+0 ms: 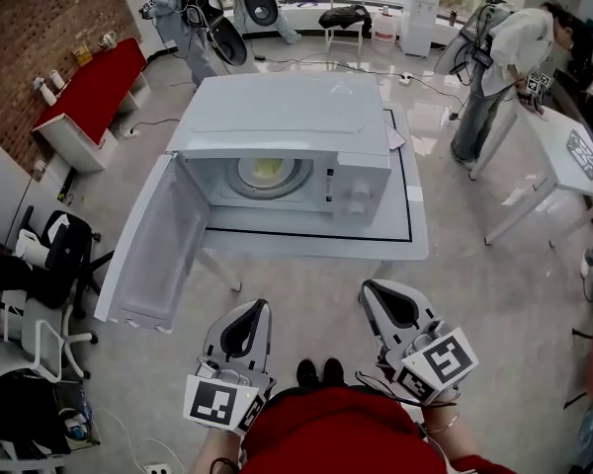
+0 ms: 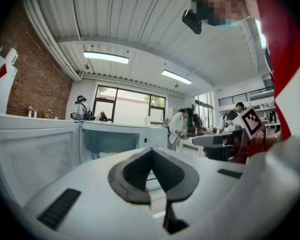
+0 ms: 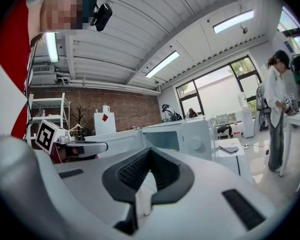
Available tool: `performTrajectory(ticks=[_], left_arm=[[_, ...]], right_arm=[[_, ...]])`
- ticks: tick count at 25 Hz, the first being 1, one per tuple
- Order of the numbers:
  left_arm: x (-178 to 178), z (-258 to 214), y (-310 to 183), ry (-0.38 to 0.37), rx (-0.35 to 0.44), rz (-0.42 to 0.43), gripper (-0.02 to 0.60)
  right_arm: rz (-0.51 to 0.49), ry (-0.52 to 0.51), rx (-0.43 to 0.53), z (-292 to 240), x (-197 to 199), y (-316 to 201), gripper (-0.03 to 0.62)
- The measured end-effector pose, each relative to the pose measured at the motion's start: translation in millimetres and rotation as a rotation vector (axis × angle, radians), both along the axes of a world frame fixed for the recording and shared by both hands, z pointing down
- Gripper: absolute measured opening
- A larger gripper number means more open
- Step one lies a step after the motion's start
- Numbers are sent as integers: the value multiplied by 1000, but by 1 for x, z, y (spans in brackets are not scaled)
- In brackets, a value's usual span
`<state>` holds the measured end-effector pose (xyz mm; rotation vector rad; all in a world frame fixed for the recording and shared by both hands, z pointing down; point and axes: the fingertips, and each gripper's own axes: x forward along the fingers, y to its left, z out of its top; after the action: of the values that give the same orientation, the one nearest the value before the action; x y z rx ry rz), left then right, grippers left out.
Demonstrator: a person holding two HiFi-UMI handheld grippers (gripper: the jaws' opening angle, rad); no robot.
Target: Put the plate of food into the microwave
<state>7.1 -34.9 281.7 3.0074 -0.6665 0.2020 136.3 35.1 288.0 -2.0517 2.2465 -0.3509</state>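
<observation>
A white microwave [image 1: 277, 126] stands on a white table [image 1: 415, 235], its door [image 1: 153, 245] swung wide to the left. Inside, on the turntable, sits a plate of yellowish food [image 1: 267, 174]. My left gripper [image 1: 260, 307] and right gripper [image 1: 371, 289] hang low in front of my body, well short of the table's near edge, both shut and holding nothing. The left gripper view looks past its shut jaws [image 2: 151, 151] at the open microwave [image 2: 110, 141]. The right gripper view shows its closed tips [image 3: 150, 151] and the microwave's control side [image 3: 185, 134].
A second white table [image 1: 573, 156] stands at the right with a person bent over it. A red bench [image 1: 89, 92] runs along the brick wall at the left, and office chairs [image 1: 49, 255] stand at the near left. More people stand at the back.
</observation>
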Motion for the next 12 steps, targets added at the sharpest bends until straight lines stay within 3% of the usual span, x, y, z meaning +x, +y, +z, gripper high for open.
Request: performTrajectory(ticks=[6,12], left_arm=[[-1,2,3,21,-23,-12,9],[4,-2,4,22,7,-4,9]], right_arm=[[-26,29,-13,7,-8,0,11],[-44,27,12,11,-10,0,12]])
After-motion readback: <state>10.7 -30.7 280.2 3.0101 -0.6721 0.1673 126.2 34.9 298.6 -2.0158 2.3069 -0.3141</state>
